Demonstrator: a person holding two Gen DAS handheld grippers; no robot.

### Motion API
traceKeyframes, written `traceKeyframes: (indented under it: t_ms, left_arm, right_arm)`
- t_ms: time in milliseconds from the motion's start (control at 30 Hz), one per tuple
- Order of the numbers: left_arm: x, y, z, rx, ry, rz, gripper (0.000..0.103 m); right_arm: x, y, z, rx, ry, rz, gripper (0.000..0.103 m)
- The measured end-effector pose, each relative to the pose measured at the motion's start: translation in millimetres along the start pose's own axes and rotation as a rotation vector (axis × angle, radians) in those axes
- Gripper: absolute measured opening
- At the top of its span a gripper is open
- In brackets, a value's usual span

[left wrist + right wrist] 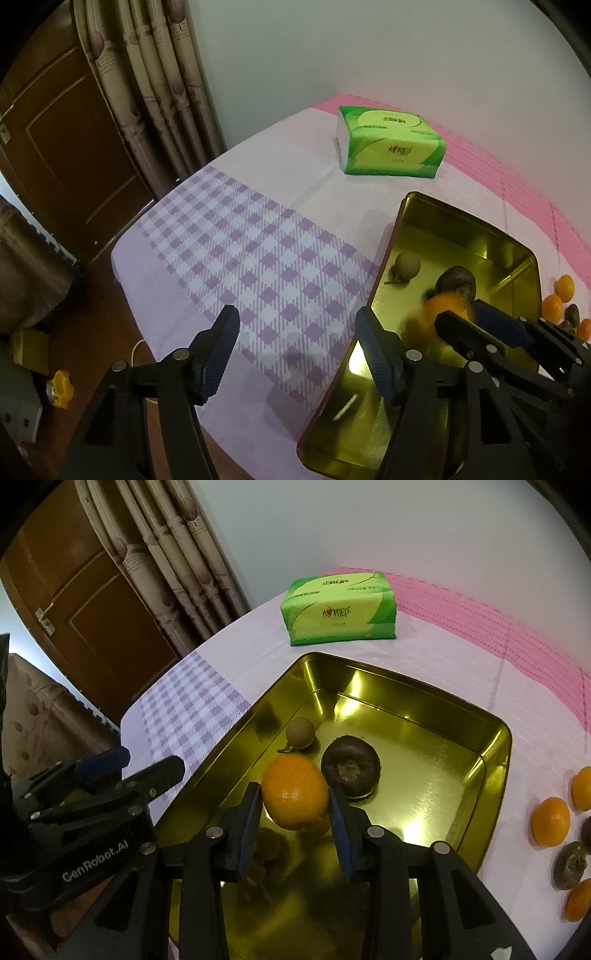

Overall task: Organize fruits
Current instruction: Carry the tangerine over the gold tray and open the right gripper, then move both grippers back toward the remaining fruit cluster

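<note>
Orange [294, 792] sits pinched in the right hand-held gripper [295, 797], hanging straight above the gold tray [495, 746] floor; left hand-held gripper [295, 332] gapes empty over the table's left side

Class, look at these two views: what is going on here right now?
A person with two handheld grippers is sorting fruit into a gold tin tray. The right gripper is shut on an orange above the tray, which already holds a small brown fruit and a dark round fruit. The left gripper is open and empty. More fruit waits on the tablecloth.
</note>
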State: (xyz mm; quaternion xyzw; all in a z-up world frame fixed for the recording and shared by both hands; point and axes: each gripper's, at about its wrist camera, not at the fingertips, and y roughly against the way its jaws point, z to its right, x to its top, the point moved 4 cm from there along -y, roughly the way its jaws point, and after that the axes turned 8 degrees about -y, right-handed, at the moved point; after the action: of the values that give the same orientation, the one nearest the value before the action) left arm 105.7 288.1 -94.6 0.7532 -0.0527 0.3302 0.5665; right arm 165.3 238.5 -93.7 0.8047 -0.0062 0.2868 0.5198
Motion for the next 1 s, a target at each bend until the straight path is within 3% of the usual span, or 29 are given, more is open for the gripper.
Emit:
traceKeyframes:
  t_ms: [333, 633, 1000]
  left_arm:
    - [-0.7, -1.9, 1.1, 0.003, -0.004, -0.005, 0.067]
    - [-4.1, -1.3, 7.4, 0.010, -0.029, 0.002, 0.070]
    - [-3.8, 2.1, 15.6, 0.023, -0.067, 0.011, 0.072]
  right_arm:
    - [5.5, 13.2, 1.2, 0.032, -0.021, 0.059, 0.034]
    - [-11.0, 47.9, 23.8, 0.042, -0.088, 0.149, 0.036]
    - [-66.4, 94.2, 82.6, -0.077, -0.162, 0.216, 0.036]
